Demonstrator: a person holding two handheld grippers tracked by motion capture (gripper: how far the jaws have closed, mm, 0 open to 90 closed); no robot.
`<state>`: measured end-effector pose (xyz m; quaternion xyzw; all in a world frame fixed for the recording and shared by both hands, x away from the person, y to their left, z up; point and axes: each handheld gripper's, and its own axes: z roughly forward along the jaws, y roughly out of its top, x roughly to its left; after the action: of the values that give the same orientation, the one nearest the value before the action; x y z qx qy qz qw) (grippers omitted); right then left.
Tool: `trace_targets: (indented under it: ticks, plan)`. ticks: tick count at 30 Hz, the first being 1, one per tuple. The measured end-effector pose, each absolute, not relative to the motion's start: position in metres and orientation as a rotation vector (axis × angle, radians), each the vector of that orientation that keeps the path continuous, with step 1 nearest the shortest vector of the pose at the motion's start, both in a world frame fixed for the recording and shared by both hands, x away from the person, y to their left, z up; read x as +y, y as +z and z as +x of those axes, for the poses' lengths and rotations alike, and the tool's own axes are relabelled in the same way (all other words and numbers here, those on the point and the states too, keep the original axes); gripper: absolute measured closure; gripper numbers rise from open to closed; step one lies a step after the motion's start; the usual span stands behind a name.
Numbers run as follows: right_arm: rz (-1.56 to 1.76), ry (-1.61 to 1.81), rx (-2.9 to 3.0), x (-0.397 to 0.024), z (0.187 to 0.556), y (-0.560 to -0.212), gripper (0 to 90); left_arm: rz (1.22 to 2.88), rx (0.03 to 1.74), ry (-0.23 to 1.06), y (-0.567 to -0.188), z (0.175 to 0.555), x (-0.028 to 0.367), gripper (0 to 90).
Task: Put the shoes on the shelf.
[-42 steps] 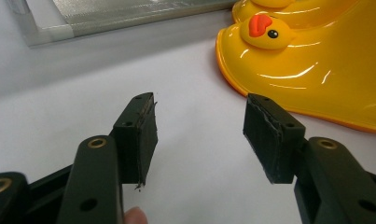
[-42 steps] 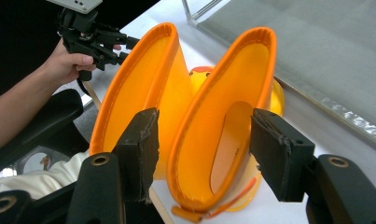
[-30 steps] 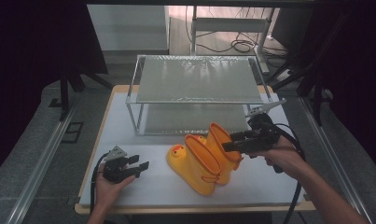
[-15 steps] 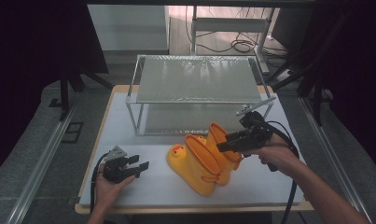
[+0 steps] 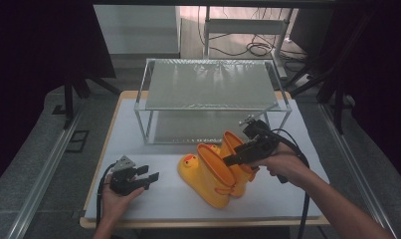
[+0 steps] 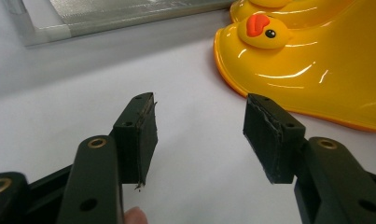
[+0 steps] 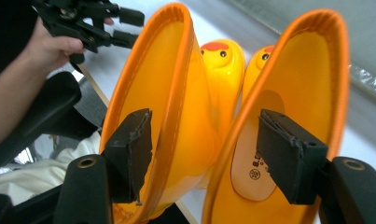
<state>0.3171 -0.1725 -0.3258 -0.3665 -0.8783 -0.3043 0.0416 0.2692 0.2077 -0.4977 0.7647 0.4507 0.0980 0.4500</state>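
White table (image 5: 153,199) before a glass-topped rack (image 5: 210,84) | yellow duck boots (image 5: 220,167) lie at centre | right gripper (image 5: 238,158) jaws, just widening, straddle both boot tops without gripping, one inside the far boot; right gripper view shows its printed insole (image 7: 253,170) | left gripper (image 5: 150,178) open, empty, bare table between it and the toe
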Motion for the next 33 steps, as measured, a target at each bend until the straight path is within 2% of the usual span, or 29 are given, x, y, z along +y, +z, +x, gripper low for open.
trace_targets:
  ticks: [7, 14, 20, 23, 24, 26, 33]
  plan:
    - [-1.135, -0.827, -2.724, -0.156, 0.321, -0.328, 33.7, 1.896, 1.109, 0.246, -0.498, 0.269, 0.207, 43.8]
    - [-1.158, -0.667, -2.763, -0.141, 0.327, -0.342, 39.6, 1.891, 1.113, 0.244, -0.498, 0.269, 0.209, 43.8]
    - [-1.212, -0.612, -2.787, -0.137, 0.329, -0.346, 53.9, 1.888, 1.114, 0.247, -0.498, 0.269, 0.210, 43.8]
    - [-1.240, -0.584, -2.793, -0.136, 0.330, -0.346, 69.4, 1.892, 1.112, 0.245, -0.498, 0.269, 0.208, 43.8]
    - [-1.240, -0.584, -2.793, -0.136, 0.330, -0.346, 69.4, 1.892, 1.112, 0.245, -0.498, 0.269, 0.208, 43.8]
    - [-1.266, -0.569, -2.774, -0.138, 0.332, -0.347, 79.8, 1.890, 1.113, 0.245, -0.498, 0.269, 0.208, 43.8]
    - [-1.317, -0.571, -2.711, -0.142, 0.336, -0.347, 83.1, 1.886, 1.116, 0.250, -0.497, 0.269, 0.210, 43.8]
